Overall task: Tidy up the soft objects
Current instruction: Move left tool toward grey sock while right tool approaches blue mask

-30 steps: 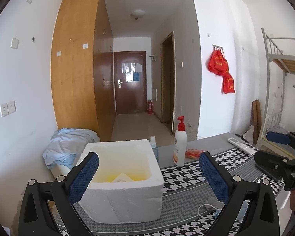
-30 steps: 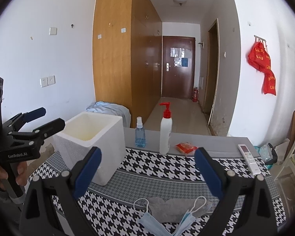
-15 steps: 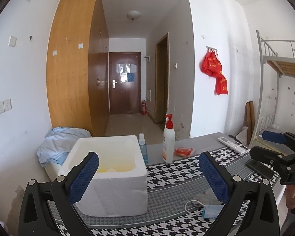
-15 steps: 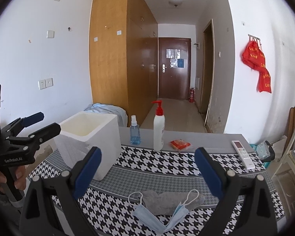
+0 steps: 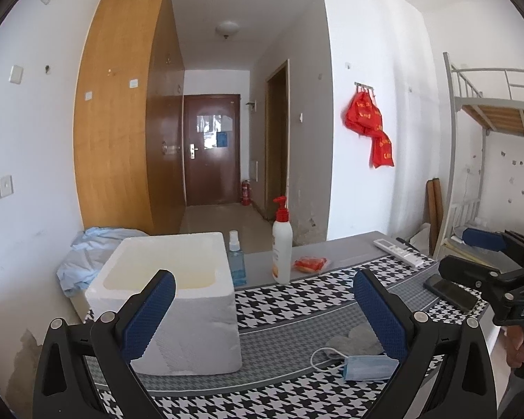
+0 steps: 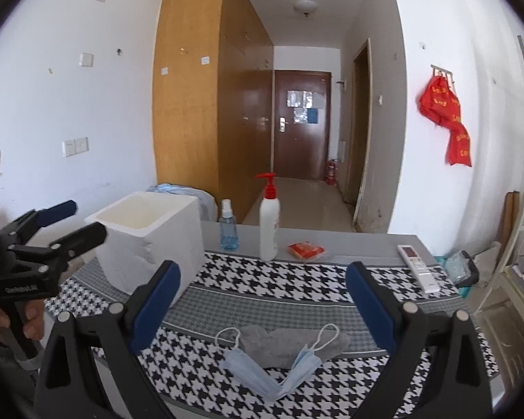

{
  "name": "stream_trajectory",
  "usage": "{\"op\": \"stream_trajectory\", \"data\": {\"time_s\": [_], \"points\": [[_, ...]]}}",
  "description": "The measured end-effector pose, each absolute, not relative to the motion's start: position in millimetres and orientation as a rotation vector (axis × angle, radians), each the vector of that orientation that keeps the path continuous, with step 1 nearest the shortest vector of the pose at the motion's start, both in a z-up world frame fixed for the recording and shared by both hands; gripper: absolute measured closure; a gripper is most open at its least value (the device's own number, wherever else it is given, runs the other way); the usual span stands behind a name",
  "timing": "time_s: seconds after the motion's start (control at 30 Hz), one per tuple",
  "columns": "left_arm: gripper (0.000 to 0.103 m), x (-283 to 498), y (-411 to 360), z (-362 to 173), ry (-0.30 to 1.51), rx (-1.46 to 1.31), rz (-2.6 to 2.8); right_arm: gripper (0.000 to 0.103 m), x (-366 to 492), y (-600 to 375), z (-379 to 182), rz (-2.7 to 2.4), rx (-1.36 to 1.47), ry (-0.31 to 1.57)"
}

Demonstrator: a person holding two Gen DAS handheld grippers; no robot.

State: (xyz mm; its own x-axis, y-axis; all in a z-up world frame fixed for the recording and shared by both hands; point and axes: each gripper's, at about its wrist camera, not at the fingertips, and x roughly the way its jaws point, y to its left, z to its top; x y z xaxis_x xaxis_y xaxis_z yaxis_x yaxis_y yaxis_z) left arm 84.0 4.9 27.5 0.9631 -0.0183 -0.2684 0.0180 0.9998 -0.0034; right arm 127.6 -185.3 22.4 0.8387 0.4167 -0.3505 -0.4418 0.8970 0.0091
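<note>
A blue face mask (image 6: 272, 370) lies folded on a grey sock (image 6: 290, 344) near the table's front edge; both also show in the left wrist view, mask (image 5: 366, 366) and sock (image 5: 353, 340). A white foam box (image 5: 178, 300) stands open on the left (image 6: 150, 241). My left gripper (image 5: 262, 314) is open and empty, held back from the box. My right gripper (image 6: 263, 300) is open and empty above the mask and sock. Each gripper shows at the edge of the other's view.
A red-capped pump bottle (image 6: 269, 223), a small blue spray bottle (image 6: 228, 225) and an orange packet (image 6: 305, 249) stand at the back of the houndstooth cloth (image 6: 279, 279). A white remote (image 6: 417, 267) and a phone (image 5: 450, 291) lie at the right.
Both grippers have drawn back and up from the table, so the box, mask and sock look farther away. Both stayed open and empty.
</note>
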Motion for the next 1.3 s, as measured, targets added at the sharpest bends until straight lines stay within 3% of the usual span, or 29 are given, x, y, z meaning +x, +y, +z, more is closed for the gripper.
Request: {"op": "stream_trajectory", "data": {"time_s": [1.3], "points": [[0.001,102.5,-16.3,-24.0,0.337,-0.058,-0.106,0.006,136.2,-210.6,-45.1,0.399,-0.037,0.449]]}}
